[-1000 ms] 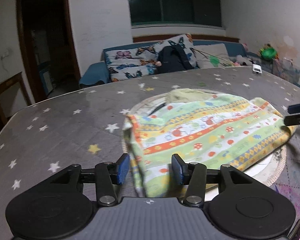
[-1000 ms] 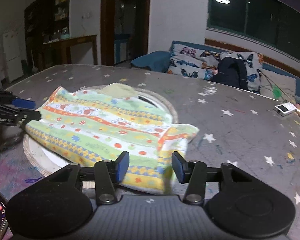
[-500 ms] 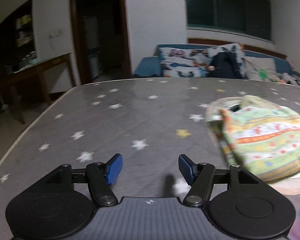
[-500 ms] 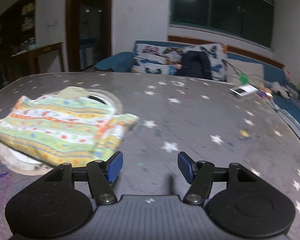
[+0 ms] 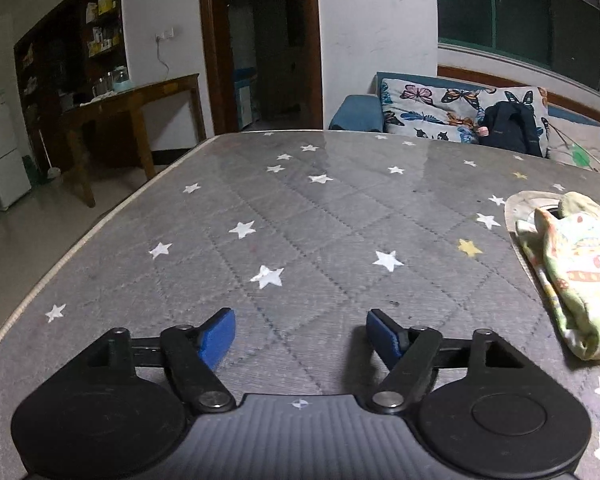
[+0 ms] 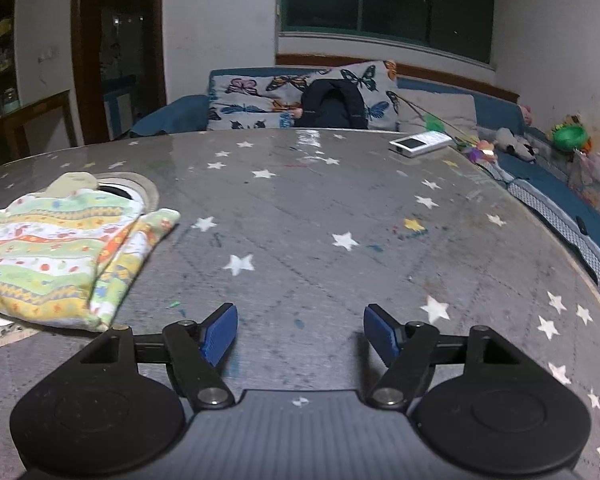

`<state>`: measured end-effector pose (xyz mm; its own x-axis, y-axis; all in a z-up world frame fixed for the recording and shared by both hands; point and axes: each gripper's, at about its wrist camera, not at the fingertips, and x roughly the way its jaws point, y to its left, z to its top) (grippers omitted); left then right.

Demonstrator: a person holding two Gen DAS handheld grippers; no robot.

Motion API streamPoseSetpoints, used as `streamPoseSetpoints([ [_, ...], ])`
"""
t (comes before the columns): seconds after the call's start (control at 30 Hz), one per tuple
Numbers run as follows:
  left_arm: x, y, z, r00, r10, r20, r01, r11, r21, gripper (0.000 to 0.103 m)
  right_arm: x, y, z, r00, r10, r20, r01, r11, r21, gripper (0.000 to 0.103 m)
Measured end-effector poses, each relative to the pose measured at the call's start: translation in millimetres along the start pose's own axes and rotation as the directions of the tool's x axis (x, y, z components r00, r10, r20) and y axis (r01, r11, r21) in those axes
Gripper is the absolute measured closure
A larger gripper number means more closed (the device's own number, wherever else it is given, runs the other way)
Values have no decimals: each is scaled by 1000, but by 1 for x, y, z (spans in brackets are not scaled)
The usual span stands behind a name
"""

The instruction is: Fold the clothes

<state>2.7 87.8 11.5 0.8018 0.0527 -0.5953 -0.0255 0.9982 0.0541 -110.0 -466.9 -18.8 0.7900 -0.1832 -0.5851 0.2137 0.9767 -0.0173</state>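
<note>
The folded garment (image 6: 60,248), striped in green, yellow and orange, lies on the grey star-patterned table at the left of the right wrist view. It also shows at the right edge of the left wrist view (image 5: 580,264). My left gripper (image 5: 300,334) is open and empty over bare table, left of the garment. My right gripper (image 6: 300,332) is open and empty over bare table, right of the garment. Neither touches the cloth.
A round pale mat (image 6: 140,188) lies under the garment. A white device (image 6: 420,144) sits near the table's far edge. A sofa with butterfly cushions (image 6: 284,96) and a dark bag stands behind. The table's left edge (image 5: 80,240) drops to the floor.
Both grippers have let go of the garment and swung outward, left to the left and right to the right. Their jaws have opened wider. The garment lies folded on the mat.
</note>
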Motion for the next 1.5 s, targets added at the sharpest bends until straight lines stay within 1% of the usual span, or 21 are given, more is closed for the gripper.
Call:
streamPoseSetpoints([
  [0.07,-1,0,0,1000,7,-1,-7,1000,8,23,2,-3,-1,1000,-6,-5,6,1000,9,30],
  [0.23,0,0,1,1000,9,-4,-9,1000,1,21,5,-9,-5,1000,-18,-15,19,999,29,25],
  [0.3,2,0,0,1000,11,-7,-11,1000,-5,19,6,-11,-6,1000,-22,-15,23,999,34,22],
  [0.53,5,4,1,1000,5,-15,-5,1000,-26,17,6,-12,-7,999,-29,-19,30,999,41,17],
  [0.57,5,4,1,1000,4,-16,-5,1000,-28,17,7,-12,-7,999,-29,-21,30,999,42,15],
  [0.73,7,9,1,1000,-2,-26,1,999,-54,12,9,-13,-6,999,-33,-26,34,999,42,12],
  [0.9,7,11,1,1000,-7,-29,5,998,-61,11,9,-14,-7,999,-35,-28,36,998,47,11],
  [0.97,7,11,1,999,-7,-31,5,998,-62,7,9,-14,-6,999,-36,-30,38,998,48,9],
  [1.0,8,11,1,999,-6,-33,4,998,-61,7,10,-14,-7,999,-33,-31,34,998,49,6],
  [1.03,8,11,1,999,-7,-33,4,998,-62,7,10,-14,-7,999,-29,-33,31,998,50,5],
  [1.2,8,9,-2,999,-6,-35,3,998,-66,5,11,-13,-7,999,-28,-36,30,998,47,4],
  [1.3,9,10,-2,999,-9,-41,6,998,-67,0,12,-13,-7,999,-30,-38,32,998,47,3],
  [1.5,8,10,-2,999,-10,-44,7,998,-67,0,13,-14,-7,998,-34,-43,37,998,51,0],
])
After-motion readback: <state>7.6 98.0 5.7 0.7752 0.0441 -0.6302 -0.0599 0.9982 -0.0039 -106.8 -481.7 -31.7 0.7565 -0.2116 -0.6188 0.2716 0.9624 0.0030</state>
